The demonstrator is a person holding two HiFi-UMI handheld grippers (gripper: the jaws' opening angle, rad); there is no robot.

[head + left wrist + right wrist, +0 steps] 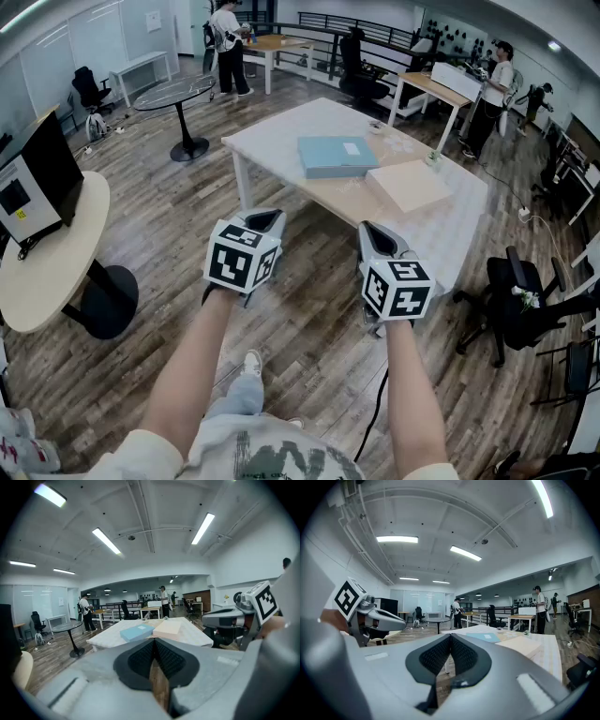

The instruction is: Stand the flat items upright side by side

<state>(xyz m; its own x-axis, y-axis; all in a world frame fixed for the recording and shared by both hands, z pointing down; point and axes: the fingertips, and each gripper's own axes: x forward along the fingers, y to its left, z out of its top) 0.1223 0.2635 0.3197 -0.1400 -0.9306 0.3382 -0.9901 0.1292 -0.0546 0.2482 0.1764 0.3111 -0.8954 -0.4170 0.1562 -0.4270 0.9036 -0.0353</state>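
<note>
A light blue flat box [336, 156] [136, 632] [483, 637] lies flat on the white table [281, 141], with a white label on its top. Beside it, to the right, a cream flat box [409, 186] [167, 628] [518, 645] also lies flat. My left gripper [266, 220] [154, 640] is shut and empty, held over the wooden floor short of the table's near edge. Level with it to the right, the right gripper [371, 234] [450, 636] is also shut and empty, close to the table's front edge.
A round beige table [52, 258] with a black monitor [45, 169] stands at the left. A small round dark table [176, 94] is behind it. Black office chairs [511, 300] stand at the right. People stand at desks [431, 89] at the back.
</note>
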